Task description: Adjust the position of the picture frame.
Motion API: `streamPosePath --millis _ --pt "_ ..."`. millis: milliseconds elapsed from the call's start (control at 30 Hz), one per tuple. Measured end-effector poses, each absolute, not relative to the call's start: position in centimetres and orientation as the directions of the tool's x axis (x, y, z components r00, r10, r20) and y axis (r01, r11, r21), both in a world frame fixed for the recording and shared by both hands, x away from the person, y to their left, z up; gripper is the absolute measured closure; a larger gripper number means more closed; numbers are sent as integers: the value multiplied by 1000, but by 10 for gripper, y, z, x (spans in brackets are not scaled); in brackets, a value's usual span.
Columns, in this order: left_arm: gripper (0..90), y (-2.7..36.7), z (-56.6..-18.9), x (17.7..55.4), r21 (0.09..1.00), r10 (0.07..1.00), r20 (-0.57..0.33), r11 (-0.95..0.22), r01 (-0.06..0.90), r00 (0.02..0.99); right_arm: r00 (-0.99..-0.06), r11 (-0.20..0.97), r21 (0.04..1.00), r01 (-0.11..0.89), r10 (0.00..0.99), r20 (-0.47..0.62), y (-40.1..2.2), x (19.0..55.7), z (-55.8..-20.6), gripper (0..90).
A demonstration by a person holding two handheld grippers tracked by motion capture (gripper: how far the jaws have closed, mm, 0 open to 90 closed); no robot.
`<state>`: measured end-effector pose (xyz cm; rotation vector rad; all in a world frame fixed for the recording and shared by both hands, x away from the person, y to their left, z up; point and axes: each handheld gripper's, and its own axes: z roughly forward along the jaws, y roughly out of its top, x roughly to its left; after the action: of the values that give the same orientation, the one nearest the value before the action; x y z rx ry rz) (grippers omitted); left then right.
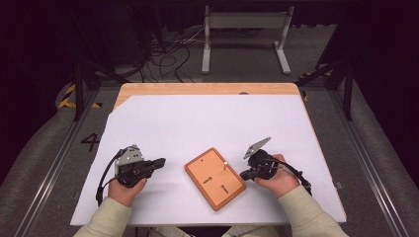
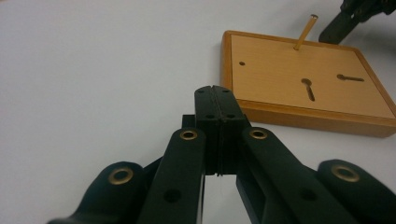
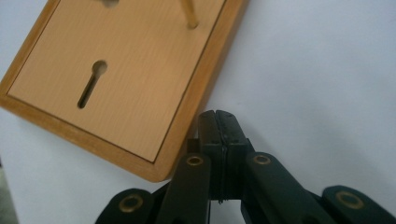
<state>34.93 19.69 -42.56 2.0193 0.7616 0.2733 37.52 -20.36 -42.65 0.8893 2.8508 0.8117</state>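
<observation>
Between the two hands, near the front middle of the white-covered table (image 1: pixel 207 123), lies a flat rectangular orange-brown wooden board (image 1: pixel 215 178) with a raised rim, two keyhole-shaped slots and a thin pale wooden peg (image 1: pixel 225 163) standing in a hole near its far right corner. By the look of it the board is stiff, fairly light and smooth-faced — likely to slide on the sheet if pushed from one side only. Its rim is the sensible place to grip, across a long edge or a corner. The peg looks slender and easy to snap or tilt, so it would want a gentle pinch on its shaft, taken straight up.

The left gripper (image 2: pixel 215 88) has its jaws pressed together on nothing, tips aimed at the board's near-left edge but apart from it, with bare sheet between. The right gripper (image 3: pixel 218 114) is likewise closed and empty — its tips sit just beside the board's right-hand corner, seemingly not touching, with the peg a little farther on.
</observation>
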Motion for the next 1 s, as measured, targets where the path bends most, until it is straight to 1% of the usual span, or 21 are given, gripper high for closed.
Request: streamPosePath --millis 67,100,133,200,233,300,433,467,500,567,633,700,867,933,1000 --pt "900 189 -430 351 804 591 -128 -409 432 797 -827 675 529 514 554 97 -206 373 -421 900" --pt "900 189 -430 351 804 591 -128 -409 432 797 -827 675 529 514 554 97 -206 373 -421 900" --pt "900 184 -432 352 787 581 -129 -433 440 803 -830 681 529 506 551 85 -206 372 -418 900" --pt "900 169 -439 356 735 549 -151 -494 464 822 -833 679 547 489 550 62 -206 367 -409 900" --pt "900 169 -439 356 735 549 -151 -494 464 822 -835 680 552 482 547 56 -206 366 -407 900" --pt "900 158 -442 359 702 541 -174 -518 489 823 -835 679 556 479 547 52 -207 364 -405 900" --pt "900 134 -447 367 620 540 -198 -577 532 818 -829 666 570 481 557 48 -213 362 -401 900" --pt "900 122 -448 369 567 547 -190 -617 546 816 -823 658 575 486 566 47 -218 362 -399 900" --pt "900 122 -448 369 567 547 -190 -617 546 816 -823 658 575 486 566 47 -218 362 -399 900" --pt "900 117 -447 372 547 547 -159 -644 535 822 -813 646 579 497 579 52 -223 360 -397 900" --pt "900 115 -447 374 538 560 -203 -622 570 803 -812 644 581 497 581 50 -225 359 -397 900" --pt "900 109 -448 381 545 574 -212 -603 583 791 -810 640 584 499 585 51 -228 357 -396 900" --pt "899 86 -447 400 550 602 -204 -582 599 772 -806 634 594 494 590 40 -233 350 -391 900" --pt "899 76 -447 405 563 612 -190 -573 596 767 -796 623 604 497 604 33 -237 347 -388 900" --pt "899 68 -448 409 571 612 -194 -565 596 766 -789 611 613 501 614 32 -242 346 -385 900"
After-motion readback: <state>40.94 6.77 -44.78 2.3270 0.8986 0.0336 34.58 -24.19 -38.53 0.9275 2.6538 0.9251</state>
